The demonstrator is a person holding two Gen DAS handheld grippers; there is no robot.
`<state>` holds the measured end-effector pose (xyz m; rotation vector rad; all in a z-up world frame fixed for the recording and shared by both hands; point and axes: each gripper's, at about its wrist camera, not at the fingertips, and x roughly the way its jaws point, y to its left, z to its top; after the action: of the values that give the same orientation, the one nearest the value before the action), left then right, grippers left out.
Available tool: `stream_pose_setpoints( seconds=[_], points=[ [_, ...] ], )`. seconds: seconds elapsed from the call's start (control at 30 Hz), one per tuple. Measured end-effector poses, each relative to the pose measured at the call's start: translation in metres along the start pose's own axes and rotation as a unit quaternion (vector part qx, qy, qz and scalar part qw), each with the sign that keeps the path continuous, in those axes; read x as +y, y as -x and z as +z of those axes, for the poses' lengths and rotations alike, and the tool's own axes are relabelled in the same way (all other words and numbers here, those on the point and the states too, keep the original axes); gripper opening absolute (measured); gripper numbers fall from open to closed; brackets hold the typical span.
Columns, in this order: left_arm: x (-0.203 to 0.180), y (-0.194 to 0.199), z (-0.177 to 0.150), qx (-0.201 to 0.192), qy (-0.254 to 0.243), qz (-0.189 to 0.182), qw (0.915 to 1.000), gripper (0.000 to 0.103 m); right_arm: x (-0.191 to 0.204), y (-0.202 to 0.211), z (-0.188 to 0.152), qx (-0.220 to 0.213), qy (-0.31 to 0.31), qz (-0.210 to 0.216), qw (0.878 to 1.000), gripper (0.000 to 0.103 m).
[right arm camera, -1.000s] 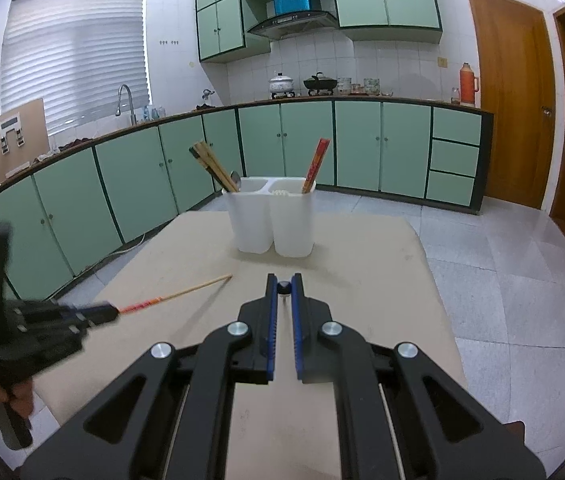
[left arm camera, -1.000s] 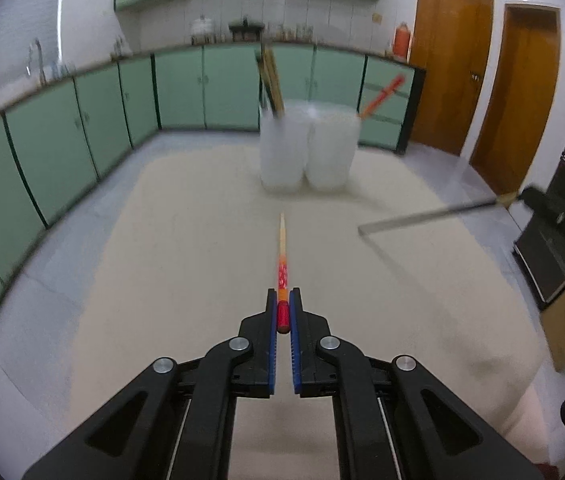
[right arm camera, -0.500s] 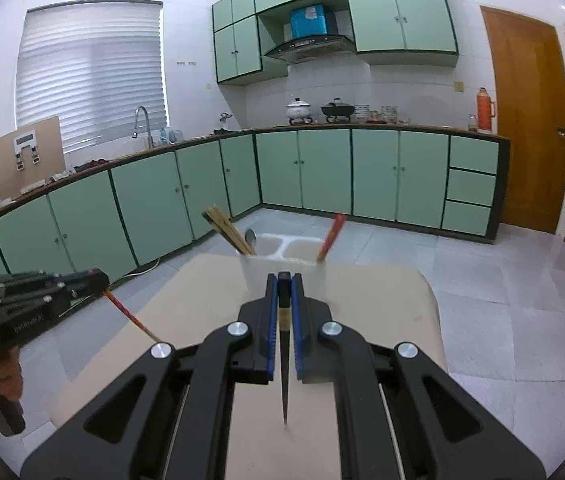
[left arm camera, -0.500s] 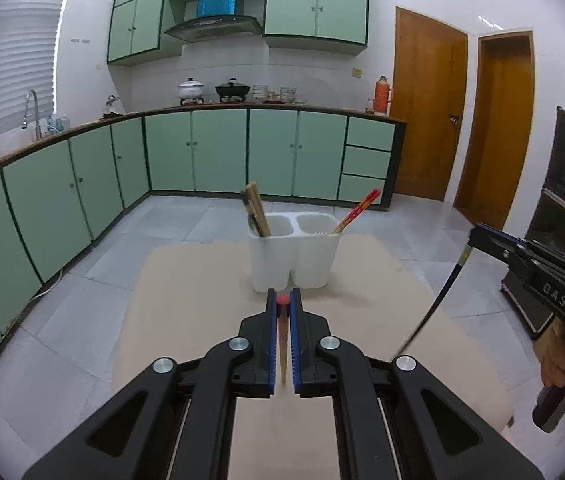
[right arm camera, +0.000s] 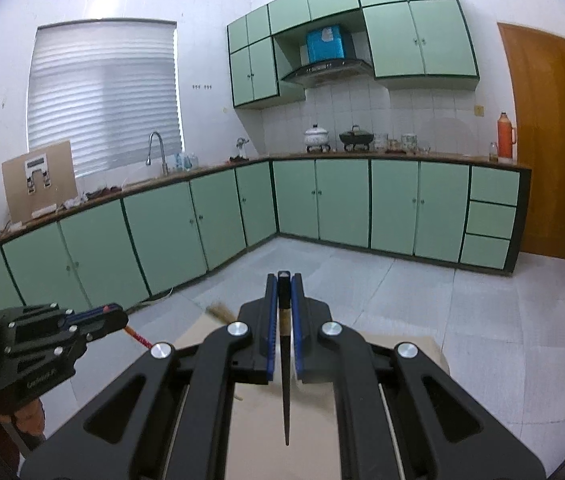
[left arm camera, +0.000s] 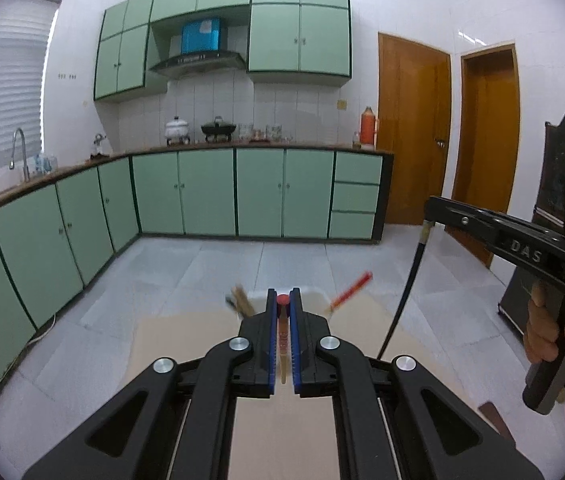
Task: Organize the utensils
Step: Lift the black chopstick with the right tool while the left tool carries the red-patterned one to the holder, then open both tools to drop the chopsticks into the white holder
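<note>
right gripper (left arm camera: 432,206), "DAS" lettering, black chopstick (left arm camera: 402,292)

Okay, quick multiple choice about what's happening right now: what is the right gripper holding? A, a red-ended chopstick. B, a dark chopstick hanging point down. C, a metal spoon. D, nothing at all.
B: the right gripper is shut on a dark chopstick that hangs with its tip pointing down, while the red-ended chopstick is in the left gripper.

Red-tipped chopstick (left arm camera: 282,332); black chopstick (right arm camera: 285,364); mint-green cabinets (left arm camera: 206,192); beige table (left arm camera: 282,436)
</note>
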<state>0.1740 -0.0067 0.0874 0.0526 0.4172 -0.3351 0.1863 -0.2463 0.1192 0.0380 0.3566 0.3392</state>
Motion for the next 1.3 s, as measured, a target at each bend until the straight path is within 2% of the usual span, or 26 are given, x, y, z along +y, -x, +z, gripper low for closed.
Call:
stream_pose_setpoints(
  seconds=[0.23,0.33,0.4,0.53,0.67,0.8,0.87,0.93,1.0,1.07,1.13,1.17,1.23,1.3],
  points=[
    [0.004,-0.025,0.052,-0.05,0.002,0.008,0.9987,0.006,-0.014,-0.04,0.051,-0.037,-0.001,-0.015,0.999,0.006],
    [0.009,-0.05,0.065,-0.048,0.005,0.013,0.9987,0.006,-0.018,-0.063,0.061,-0.046,0.003,-0.027,0.999,0.006],
    [0.014,-0.071,0.067,-0.032,0.012,0.011,0.9994,0.006,-0.022,-0.079,0.062,-0.044,0.002,-0.032,0.999,0.006],
    [0.022,-0.106,0.059,0.0,0.02,0.012,0.9997,0.006,-0.028,-0.111,0.052,-0.034,0.002,-0.048,0.998,0.006],
    [0.024,-0.134,0.047,0.026,0.024,0.013,0.9993,0.006,-0.037,-0.139,0.032,-0.005,-0.011,-0.052,0.999,0.006],
    [0.027,-0.153,0.034,0.046,0.024,0.02,0.9984,0.006,-0.037,-0.155,0.008,0.026,-0.01,-0.055,0.998,0.009],
    [0.032,-0.158,0.029,0.051,0.032,0.026,0.9978,0.009,-0.037,-0.157,-0.002,0.037,-0.012,-0.057,0.998,0.011],
    [0.035,-0.157,0.027,0.052,0.036,0.028,0.9976,0.018,-0.038,-0.152,-0.006,0.036,-0.014,-0.06,0.997,0.02],
    [0.037,-0.154,0.026,0.048,0.037,0.031,0.9977,0.025,-0.038,-0.144,-0.008,0.03,-0.016,-0.069,0.997,0.037],
    [0.038,-0.145,0.027,0.04,0.036,0.037,0.9979,0.034,-0.038,-0.132,-0.009,0.021,-0.017,-0.076,0.997,0.041],
    [0.036,-0.134,0.027,0.028,0.032,0.042,0.9982,0.046,-0.04,-0.119,-0.009,0.013,-0.016,-0.081,0.996,0.051],
    [0.035,-0.13,0.028,0.024,0.031,0.045,0.9982,0.05,-0.04,-0.109,-0.01,0.006,-0.017,-0.086,0.996,0.057],
    [0.033,-0.116,0.026,0.013,0.031,0.05,0.9982,0.06,-0.041,-0.093,-0.011,-0.007,-0.018,-0.091,0.996,0.062],
    [0.031,-0.106,0.025,0.006,0.03,0.055,0.998,0.066,-0.041,-0.073,-0.014,-0.016,-0.021,-0.098,0.995,0.07]
  ],
)
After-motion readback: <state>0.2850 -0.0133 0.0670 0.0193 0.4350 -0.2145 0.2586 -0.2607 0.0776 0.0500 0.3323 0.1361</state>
